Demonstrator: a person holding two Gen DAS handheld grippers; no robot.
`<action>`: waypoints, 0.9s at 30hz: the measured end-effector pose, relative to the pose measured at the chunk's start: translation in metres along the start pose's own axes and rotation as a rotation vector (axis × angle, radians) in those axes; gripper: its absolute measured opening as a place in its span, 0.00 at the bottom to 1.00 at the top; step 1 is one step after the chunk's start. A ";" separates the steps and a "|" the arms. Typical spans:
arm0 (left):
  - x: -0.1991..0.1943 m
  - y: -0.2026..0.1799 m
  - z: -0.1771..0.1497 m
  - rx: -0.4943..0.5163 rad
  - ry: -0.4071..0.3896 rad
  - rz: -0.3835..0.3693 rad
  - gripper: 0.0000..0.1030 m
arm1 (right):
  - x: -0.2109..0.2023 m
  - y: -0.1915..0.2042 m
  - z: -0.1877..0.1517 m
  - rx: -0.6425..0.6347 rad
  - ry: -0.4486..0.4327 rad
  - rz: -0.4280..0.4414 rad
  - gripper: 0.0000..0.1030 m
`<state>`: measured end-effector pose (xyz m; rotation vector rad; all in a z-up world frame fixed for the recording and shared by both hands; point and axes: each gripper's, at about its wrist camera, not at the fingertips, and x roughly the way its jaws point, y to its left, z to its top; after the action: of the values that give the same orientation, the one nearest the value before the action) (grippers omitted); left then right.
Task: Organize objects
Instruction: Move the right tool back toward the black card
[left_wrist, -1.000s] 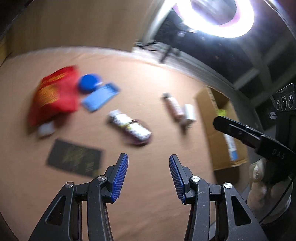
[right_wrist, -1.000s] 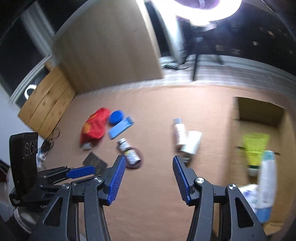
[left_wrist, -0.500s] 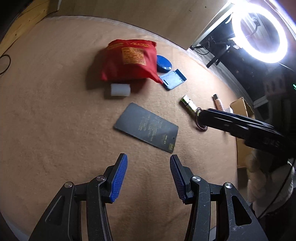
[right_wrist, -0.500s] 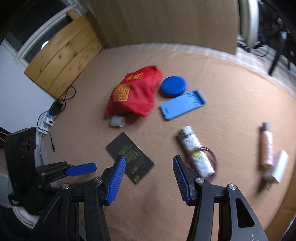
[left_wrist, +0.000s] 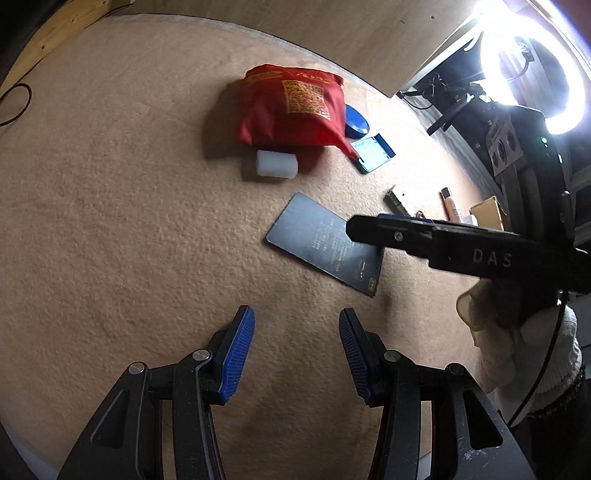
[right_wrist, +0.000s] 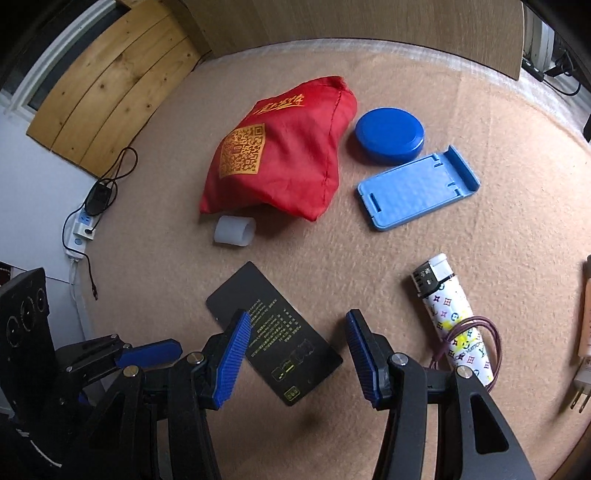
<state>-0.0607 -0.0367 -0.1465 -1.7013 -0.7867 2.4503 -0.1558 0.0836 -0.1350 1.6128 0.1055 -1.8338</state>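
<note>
Hovering over the tan blanket (right_wrist: 155, 258), your right gripper (right_wrist: 295, 354) has its jaws parted and empty, with the black card (right_wrist: 273, 332) lying flat directly beneath and between its blue pads (right_wrist: 231, 354). The card's long axis runs diagonally, from upper left to lower right in the right wrist view. Your left gripper (left_wrist: 295, 354) is equally parted, holding nothing, with the card ahead and to its right, so the right hand is nearer. Both grippers pitch steeply downward. Further out lie the red bag (right_wrist: 280, 151), white roll (right_wrist: 234, 230) and blue holder (right_wrist: 417, 188).
</note>
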 end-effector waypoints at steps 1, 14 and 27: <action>0.000 0.001 0.001 -0.002 -0.001 -0.002 0.50 | 0.000 0.001 -0.001 -0.001 0.005 0.004 0.48; -0.022 0.028 0.001 -0.031 -0.047 0.023 0.50 | 0.013 0.052 -0.010 -0.198 0.046 -0.141 0.50; -0.043 0.057 -0.006 -0.069 -0.078 0.051 0.50 | 0.029 0.082 -0.012 -0.356 0.069 -0.298 0.54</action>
<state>-0.0255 -0.0978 -0.1354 -1.6784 -0.8566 2.5664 -0.1021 0.0141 -0.1336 1.4625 0.6968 -1.8458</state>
